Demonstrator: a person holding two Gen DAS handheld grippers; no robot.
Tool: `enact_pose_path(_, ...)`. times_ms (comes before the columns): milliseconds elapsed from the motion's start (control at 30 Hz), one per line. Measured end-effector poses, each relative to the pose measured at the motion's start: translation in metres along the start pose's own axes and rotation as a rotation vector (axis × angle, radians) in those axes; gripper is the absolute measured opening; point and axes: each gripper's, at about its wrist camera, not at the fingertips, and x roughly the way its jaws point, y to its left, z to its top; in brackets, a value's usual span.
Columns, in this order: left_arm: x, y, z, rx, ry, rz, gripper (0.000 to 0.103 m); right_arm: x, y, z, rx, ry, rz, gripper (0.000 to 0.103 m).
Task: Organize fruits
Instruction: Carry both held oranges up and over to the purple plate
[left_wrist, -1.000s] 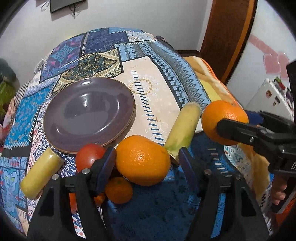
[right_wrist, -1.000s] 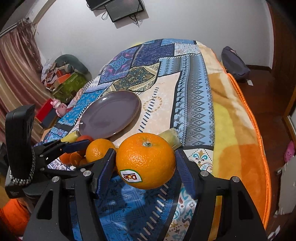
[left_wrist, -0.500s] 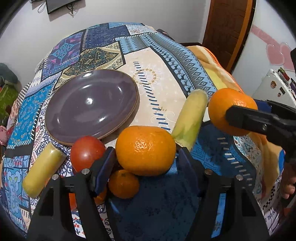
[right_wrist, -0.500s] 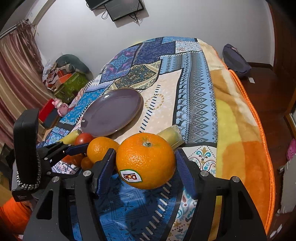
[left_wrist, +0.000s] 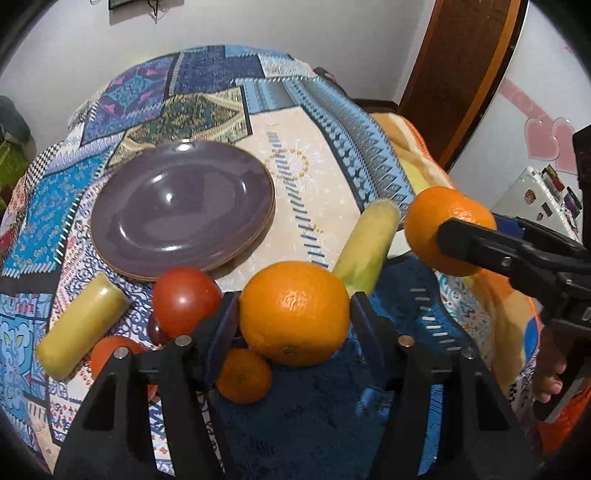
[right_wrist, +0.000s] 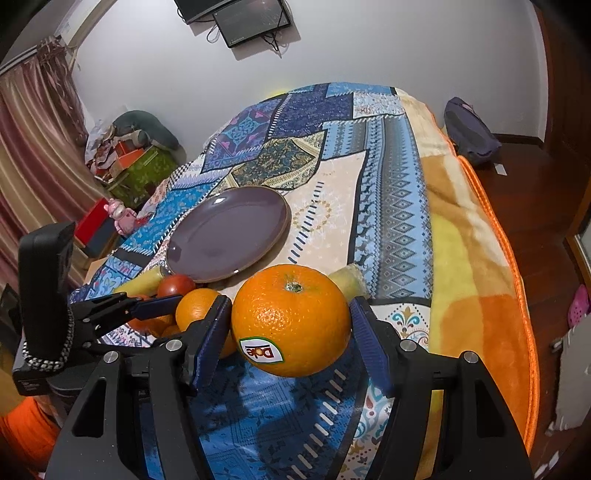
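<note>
Orange (left_wrist: 293, 312): between your left gripper's (left_wrist: 291, 317) closing jaws, just near of the plate (left_wrist: 110, 221); firm, round, may roll (pinch across the middle).
Stickered orange (right_wrist: 290, 319): your right gripper (right_wrist: 290, 325) pinches it.
Pose: both grippers tilt down toward the bed.

Five oranges (left_wrist: 294, 312), one tomato (left_wrist: 184, 301), two yellow cylinders (left_wrist: 79, 328), one plate (left_wrist: 122, 236)
</note>
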Motion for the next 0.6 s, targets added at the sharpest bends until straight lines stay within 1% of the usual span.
enact_pose_path(33, -0.005, -0.001, 0.001, 0.001, -0.014, 0.001, 0.027, -0.001, 0.002, 0.001, -0.004, -0.004, 0.0, 0.062)
enact_pose_path(67, -0.013, -0.002, 0.004, 0.01, -0.031, 0.003, 0.007, -0.002, 0.003, 0.002, -0.007, -0.007, -0.001, 0.062)
enact_pose_path(100, -0.018, -0.003, 0.007, 0.016, -0.033, 0.011, 0.0, -0.002, 0.005, 0.004, -0.011, -0.011, -0.001, 0.062)
enact_pose_path(167, -0.027, 0.0, 0.014, 0.016, -0.049, -0.009, 0.0, -0.002, 0.009, 0.005, -0.017, -0.015, 0.0, 0.062)
enact_pose_path(267, -0.025, 0.003, 0.016, 0.019, -0.038, 0.005, 0.003, -0.002, 0.013, 0.005, -0.017, -0.02, 0.003, 0.062)
enact_pose_path(300, -0.021, 0.005, 0.015, 0.008, -0.02, -0.001, 0.01, -0.002, 0.014, 0.005, -0.015, -0.02, 0.006, 0.062)
enact_pose_path(333, -0.018, 0.006, 0.014, 0.003, -0.008, -0.008, 0.019, -0.002, 0.015, 0.004, -0.017, -0.018, 0.008, 0.062)
enact_pose_path(367, -0.012, 0.006, 0.012, -0.001, 0.006, -0.014, 0.024, -0.001, 0.015, 0.003, -0.017, -0.015, 0.008, 0.062)
enact_pose_path(433, -0.006, 0.004, 0.01, 0.008, 0.013, -0.003, 0.045, 0.0, 0.014, 0.002, -0.017, -0.007, 0.003, 0.062)
enact_pose_path(500, 0.002, 0.0, 0.01, 0.019, 0.014, 0.003, 0.056, 0.001, 0.011, 0.001, -0.013, -0.001, -0.002, 0.062)
enact_pose_path(600, 0.016, -0.003, 0.012, 0.032, 0.039, 0.008, 0.059, 0.001, 0.006, 0.0, -0.001, 0.003, -0.005, 0.062)
